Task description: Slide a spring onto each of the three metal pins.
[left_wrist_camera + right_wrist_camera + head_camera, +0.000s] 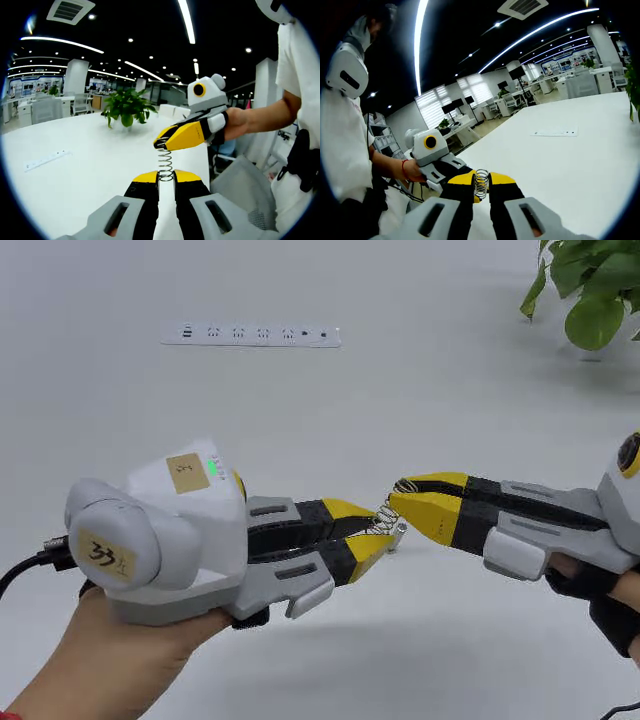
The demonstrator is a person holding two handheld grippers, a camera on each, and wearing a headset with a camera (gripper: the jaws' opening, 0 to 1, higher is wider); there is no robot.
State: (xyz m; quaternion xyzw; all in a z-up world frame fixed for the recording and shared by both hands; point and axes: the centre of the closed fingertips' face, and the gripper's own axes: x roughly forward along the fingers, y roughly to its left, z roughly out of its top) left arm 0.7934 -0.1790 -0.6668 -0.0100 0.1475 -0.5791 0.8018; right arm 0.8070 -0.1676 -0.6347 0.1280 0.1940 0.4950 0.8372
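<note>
Metal spring [165,162] pinched between left gripper [166,176], right gripper [481,181].

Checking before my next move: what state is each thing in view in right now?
left gripper: shut on the metal pin.
right gripper: shut on one end of the spring.
spring: held in the air, spanning both grippers' tips.
power strip: lying flat, no plugs in it.

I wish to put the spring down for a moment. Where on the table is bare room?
It is crowded where the left gripper and the right gripper meet at the spring. Bare table lies between them and the power strip, and on the near side, toward the person.
</note>
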